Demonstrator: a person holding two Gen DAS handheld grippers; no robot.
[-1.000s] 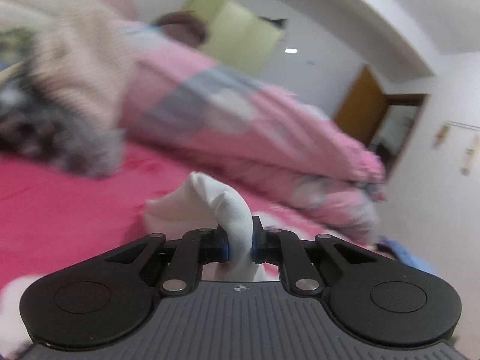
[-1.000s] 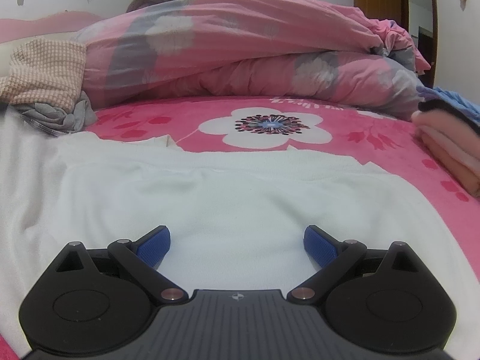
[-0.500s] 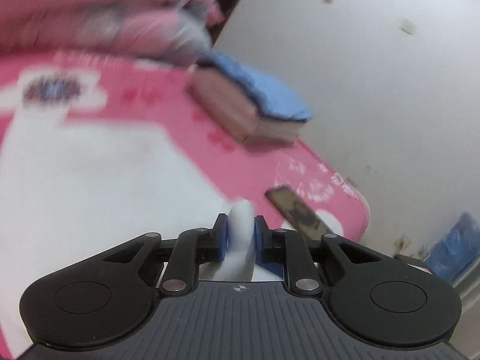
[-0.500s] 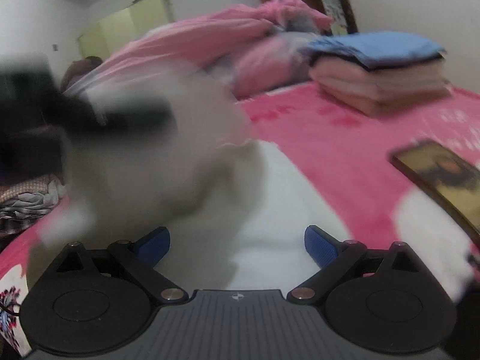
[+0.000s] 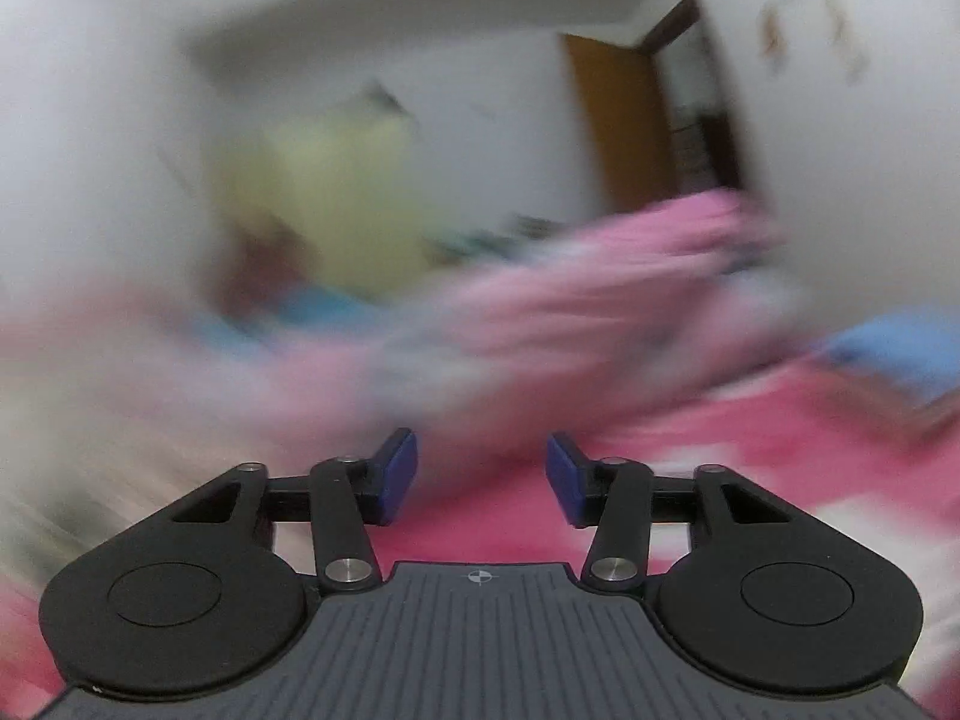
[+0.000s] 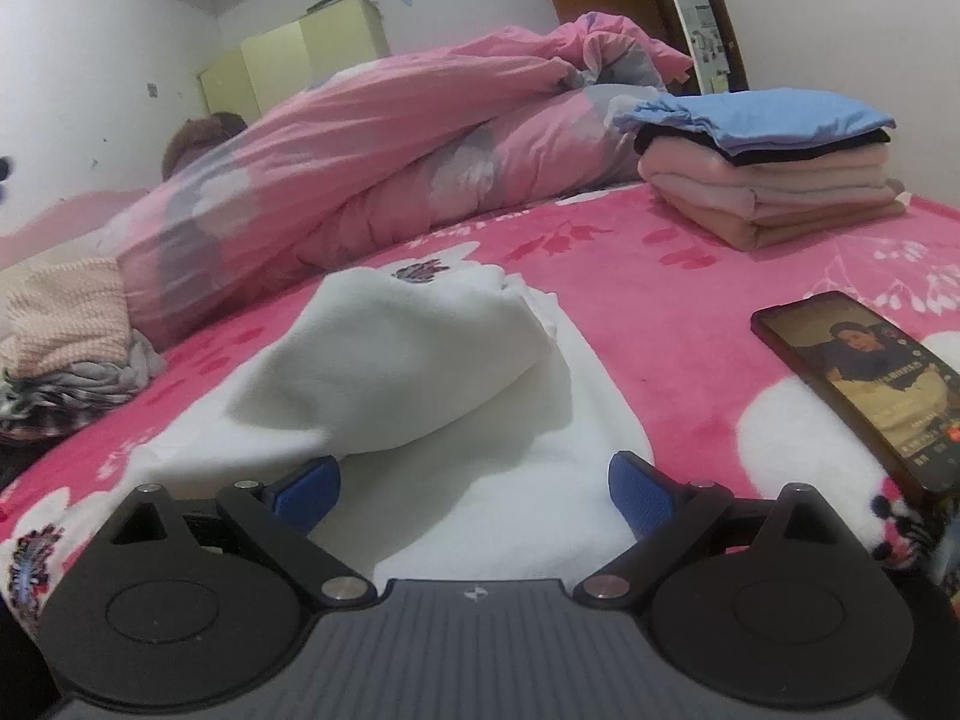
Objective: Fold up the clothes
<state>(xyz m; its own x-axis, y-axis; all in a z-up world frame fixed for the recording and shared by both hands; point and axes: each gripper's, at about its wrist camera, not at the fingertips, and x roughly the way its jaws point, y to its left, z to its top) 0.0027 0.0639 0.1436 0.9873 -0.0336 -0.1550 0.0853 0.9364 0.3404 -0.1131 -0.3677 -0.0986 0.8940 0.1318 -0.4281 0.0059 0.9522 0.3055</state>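
Observation:
A white garment (image 6: 420, 372) lies on the pink flowered bedspread (image 6: 660, 300), one side flopped over its middle in a loose fold. My right gripper (image 6: 474, 489) is open, low over the garment's near edge, nothing between its blue pads (image 6: 639, 495). The left wrist view is heavily blurred: my left gripper (image 5: 480, 477) is open and empty above the bedspread (image 5: 690, 456), and the white garment does not show there.
A stack of folded clothes (image 6: 768, 174) with a blue piece on top sits at the far right. A phone (image 6: 870, 384) lies on the bed at right. A bunched pink quilt (image 6: 390, 144) fills the back; unfolded clothes (image 6: 66, 348) are piled at left.
My left gripper carried the white cloth across to the right, let it go and swung away. A side of the garment now lies folded over. My right gripper stayed open.

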